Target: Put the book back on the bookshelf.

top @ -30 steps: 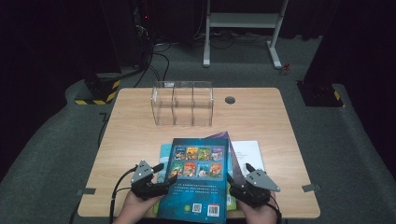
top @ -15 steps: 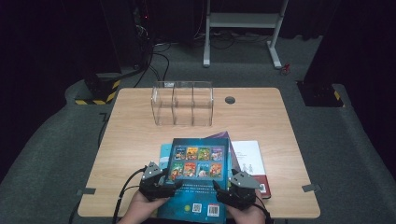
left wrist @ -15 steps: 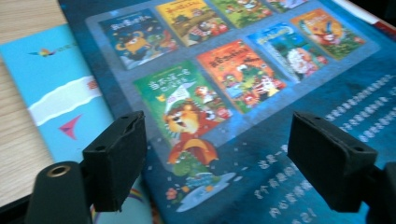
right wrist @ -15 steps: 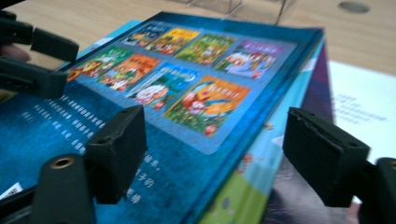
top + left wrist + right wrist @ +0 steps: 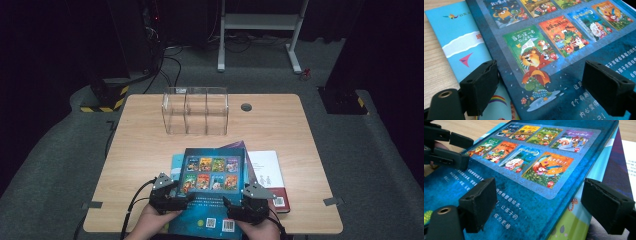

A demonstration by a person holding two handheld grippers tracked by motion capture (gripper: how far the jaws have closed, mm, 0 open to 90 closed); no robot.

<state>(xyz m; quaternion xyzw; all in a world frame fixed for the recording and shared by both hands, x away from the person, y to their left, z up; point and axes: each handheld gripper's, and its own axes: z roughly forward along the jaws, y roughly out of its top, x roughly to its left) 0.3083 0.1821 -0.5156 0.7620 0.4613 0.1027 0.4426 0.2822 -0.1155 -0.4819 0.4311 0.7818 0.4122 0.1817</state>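
At the upper middle of the high view a clear three-compartment box (image 5: 195,111) is standing empty on the worktop (image 5: 145,145), while below it the left tongs (image 5: 186,199) and right tongs (image 5: 231,204), jaws just opened and gripping nothing, are flanking the dark blue picture book (image 5: 212,187), whose cartoon panels are showing sharply in the gripper views.

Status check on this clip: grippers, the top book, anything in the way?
Left gripper and right gripper open, jaws just widened, gripping nothing. Dark blue picture book tops the stack. Clear divider box stands beyond, apart.
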